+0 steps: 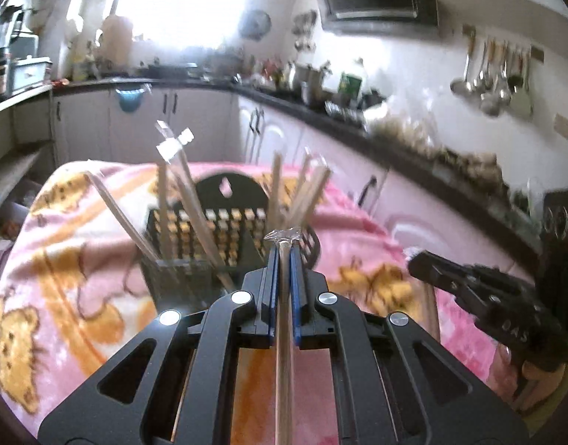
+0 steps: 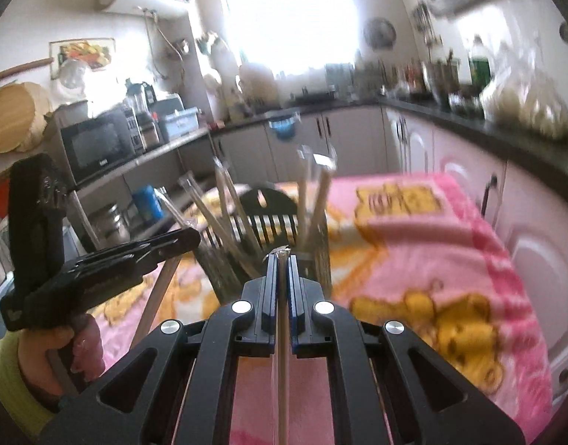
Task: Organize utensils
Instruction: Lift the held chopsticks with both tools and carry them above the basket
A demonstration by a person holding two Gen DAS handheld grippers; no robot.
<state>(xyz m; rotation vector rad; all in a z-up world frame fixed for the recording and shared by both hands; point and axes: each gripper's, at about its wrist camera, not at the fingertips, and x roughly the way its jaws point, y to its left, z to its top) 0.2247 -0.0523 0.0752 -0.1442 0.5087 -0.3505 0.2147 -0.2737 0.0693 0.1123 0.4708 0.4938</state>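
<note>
At the left of the right wrist view, the left gripper (image 2: 189, 239) is pinching a wrapped chopstick (image 2: 156, 296) slanting down to the pink blanket (image 2: 469, 244). At centre, the black basket (image 1: 224, 204) is sitting on the blanket, holding upright chopsticks (image 1: 189, 204). At lower centre, the right gripper (image 2: 282, 259) fingers (image 2: 271, 278) are pressing together on another wrapped chopstick (image 2: 282, 352).

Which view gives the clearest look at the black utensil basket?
The left wrist view: the black utensil basket shows its perforated wall, arched back with hanging hole and the wrapped chopsticks standing inside it. In the right wrist view the basket is motion-blurred and partly hidden by the chopsticks.
</note>
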